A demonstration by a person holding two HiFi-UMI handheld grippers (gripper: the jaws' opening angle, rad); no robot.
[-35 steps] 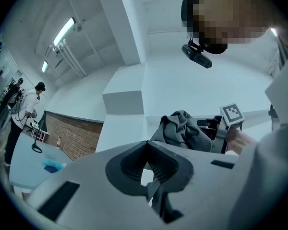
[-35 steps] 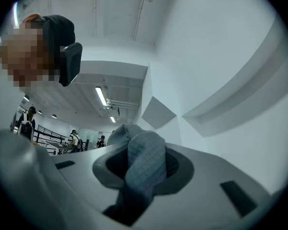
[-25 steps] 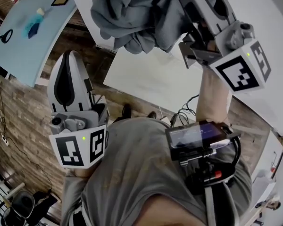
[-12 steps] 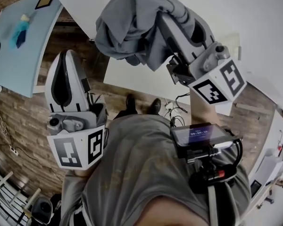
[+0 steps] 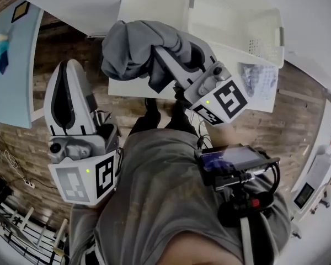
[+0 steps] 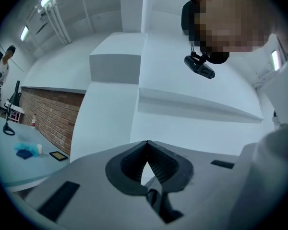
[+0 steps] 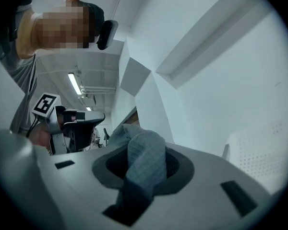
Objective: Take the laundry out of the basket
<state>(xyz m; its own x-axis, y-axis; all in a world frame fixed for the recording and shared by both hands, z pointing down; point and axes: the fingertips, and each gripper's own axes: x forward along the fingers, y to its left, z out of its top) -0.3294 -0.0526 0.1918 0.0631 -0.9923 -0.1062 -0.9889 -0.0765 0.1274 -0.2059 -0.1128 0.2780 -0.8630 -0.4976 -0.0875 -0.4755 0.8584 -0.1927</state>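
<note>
Grey garment (image 5: pixel 129 48) hangs bunched in the air, seen against the near edge of the white table (image 5: pixel 149 4), left of the white basket (image 5: pixel 265 37). Your right gripper (image 5: pixel 157 65) pinches it, cloth filling the jaws. Your left gripper (image 5: pixel 66 70) sits lower left, jaws pressed together, empty.

Grippers: two, left gripper (image 6: pixel 146 147) and right gripper (image 7: pixel 143 162); marker cubes (image 5: pixel 85 178): two; grey garment (image 5: pixel 133 47): one; white basket (image 5: pixel 267 37): one; light-blue table (image 5: pixel 14 76): one; patterned cloth (image 5: pixel 259 79): one; chest-mounted screen (image 5: pixel 234 162): one
</note>
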